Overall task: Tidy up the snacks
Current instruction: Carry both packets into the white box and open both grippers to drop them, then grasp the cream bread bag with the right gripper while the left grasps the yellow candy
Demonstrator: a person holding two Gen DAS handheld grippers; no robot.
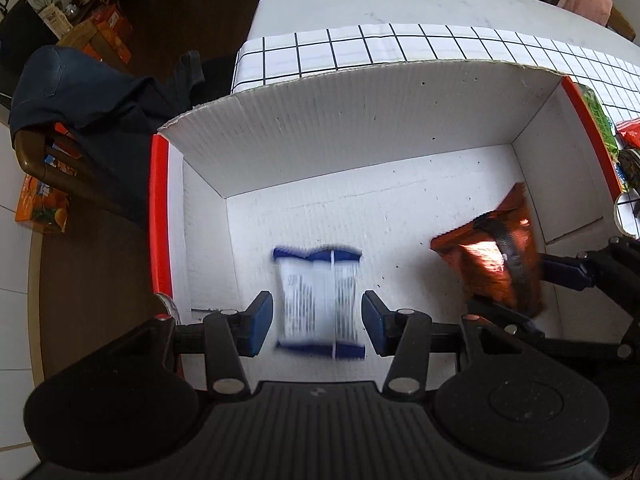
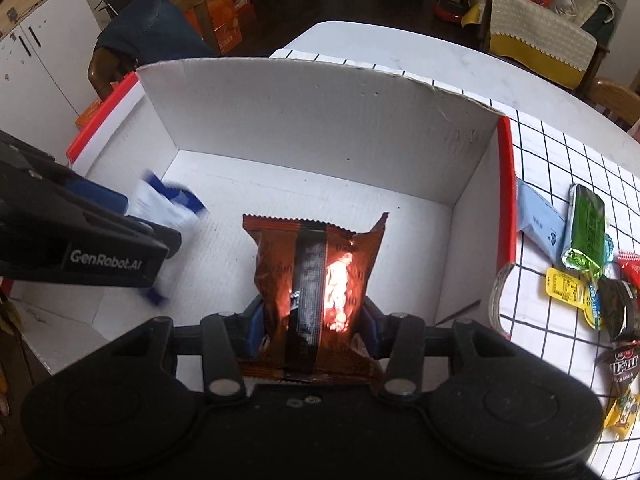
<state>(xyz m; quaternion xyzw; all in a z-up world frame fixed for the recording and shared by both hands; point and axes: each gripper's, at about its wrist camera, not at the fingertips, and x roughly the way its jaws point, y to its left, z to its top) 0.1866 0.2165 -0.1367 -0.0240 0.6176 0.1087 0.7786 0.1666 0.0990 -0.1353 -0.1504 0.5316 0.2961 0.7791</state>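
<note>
left wrist view: your left gripper [image 1: 318,322] is hanging over the white cardboard box [image 1: 344,120] with its blue pads spread apart. the white and blue snack packet [image 1: 319,300] sits between them, blurred, and there's a visible gap on both sides, so nothing is pinched. off to the right your right gripper [image 1: 516,284] is in the same box with the orange-brown snack bag [image 1: 492,260].

right wrist view: your right gripper [image 2: 312,330] has its pads pressed onto the lower part of the orange-brown snack bag [image 2: 316,280], which stands upright over the box floor. the white and blue packet [image 2: 168,208] shows at the left, just past your left gripper [image 2: 132,224]. outside the box's right wall, more snacks lie on the checkered cloth [image 2: 560,152]: a light blue packet [image 2: 538,224], a green packet [image 2: 586,232], a yellow packet [image 2: 568,288].
</note>
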